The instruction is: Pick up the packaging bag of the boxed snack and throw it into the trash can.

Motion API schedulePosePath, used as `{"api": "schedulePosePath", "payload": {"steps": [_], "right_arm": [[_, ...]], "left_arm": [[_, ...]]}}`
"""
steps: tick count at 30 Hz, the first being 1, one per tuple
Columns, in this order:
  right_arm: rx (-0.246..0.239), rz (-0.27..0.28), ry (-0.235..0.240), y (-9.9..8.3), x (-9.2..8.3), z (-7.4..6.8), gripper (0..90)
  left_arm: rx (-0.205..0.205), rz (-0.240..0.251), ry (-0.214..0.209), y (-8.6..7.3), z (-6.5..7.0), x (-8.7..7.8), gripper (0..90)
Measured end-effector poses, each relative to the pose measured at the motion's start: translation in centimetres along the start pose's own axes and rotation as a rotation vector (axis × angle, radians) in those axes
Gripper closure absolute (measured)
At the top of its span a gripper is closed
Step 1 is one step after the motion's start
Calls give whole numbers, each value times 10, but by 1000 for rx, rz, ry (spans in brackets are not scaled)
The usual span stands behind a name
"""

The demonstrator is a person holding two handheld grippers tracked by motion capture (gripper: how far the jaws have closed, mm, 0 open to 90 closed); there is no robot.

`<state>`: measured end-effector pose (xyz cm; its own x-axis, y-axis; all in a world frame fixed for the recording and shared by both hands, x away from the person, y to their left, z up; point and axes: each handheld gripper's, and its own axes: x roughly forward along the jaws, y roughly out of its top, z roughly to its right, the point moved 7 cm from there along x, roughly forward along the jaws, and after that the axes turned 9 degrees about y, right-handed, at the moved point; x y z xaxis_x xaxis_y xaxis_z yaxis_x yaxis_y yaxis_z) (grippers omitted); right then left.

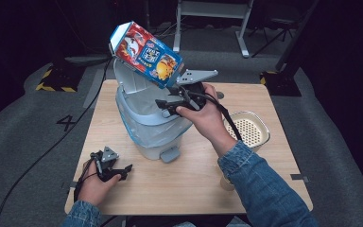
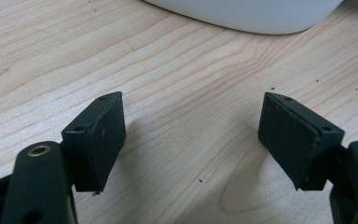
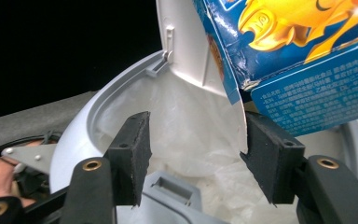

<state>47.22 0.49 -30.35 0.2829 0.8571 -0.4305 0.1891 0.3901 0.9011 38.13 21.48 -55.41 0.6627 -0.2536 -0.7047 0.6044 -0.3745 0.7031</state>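
Observation:
A colourful cardboard carton [image 1: 146, 53] hangs tilted over the open grey pedal bin [image 1: 144, 124], its upper end beside the raised lid [image 1: 125, 78]. My right gripper [image 1: 164, 105] sits just under the carton's lower end, above the bin's mouth. In the right gripper view the jaws stand apart around a wide gap [image 3: 196, 154]. The carton's [image 3: 303, 60] torn lower flap lies along the right-hand pad [image 3: 265, 158], while the other pad is clear of it. The white liner [image 3: 191, 116] shows below. My left gripper [image 1: 125, 170] rests on the wooden table, open and empty [image 2: 191, 135].
A cream container with a perforated insert [image 1: 248, 128] stands at the table's right, and a tan cup [image 1: 226, 182] is partly hidden under the right forearm. The bin's pedal [image 1: 170, 154] faces the person. The bin's base [image 2: 247, 14] lies just beyond the left gripper.

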Motion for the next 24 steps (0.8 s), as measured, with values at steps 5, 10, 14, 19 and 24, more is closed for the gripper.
{"api": "schedulePosePath", "payload": {"steps": [5,10,14,19,24], "right_arm": [[6,-21,36,-2,4,-6,480],[14,-64,34,-3,4,-12,468],[45,-83,6,-5,-3,-8,463],[67,-92,-48,-5,-13,-3,452],[67,-104,-117,-8,-21,7,449]], "left_arm": [[0,-1,-1,0,0,0,233],[1,-1,0,0,0,0,234],[1,-1,0,0,0,0,234],[2,-1,1,0,0,0,234],[1,0,0,0,0,0,233]]}}
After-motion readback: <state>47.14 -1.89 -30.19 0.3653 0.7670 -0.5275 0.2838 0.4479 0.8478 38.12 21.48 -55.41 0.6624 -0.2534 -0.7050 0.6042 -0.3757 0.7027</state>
